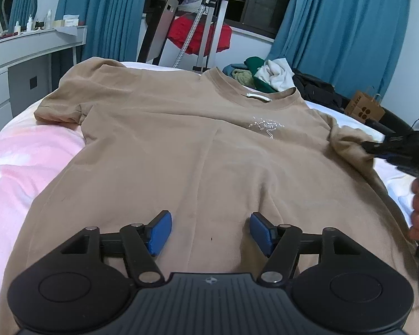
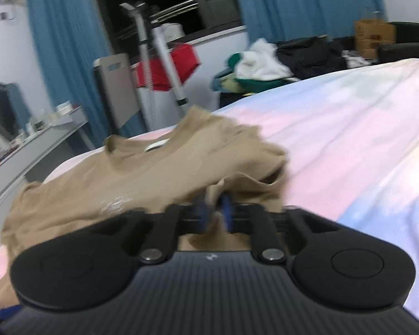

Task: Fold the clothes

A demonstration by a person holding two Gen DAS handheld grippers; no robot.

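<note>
Covering most of the bed [image 1: 19,167], with its pink and pale-blue sheet, a tan T-shirt [image 1: 181,145] lies face up. Blue curtains [image 1: 335,16] frame a dark window; clothes [image 1: 265,75] pile beyond. The left gripper [image 1: 211,230] hovers spread over the hem. The right gripper [image 2: 213,209] pinches 1 sleeve.

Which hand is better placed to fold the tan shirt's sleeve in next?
Right, probably. The right tongs are already shut on the tan T-shirt at its sleeve, with the cloth bunched there. The left tongs are open over the lower shirt body, gripping nothing.
</note>
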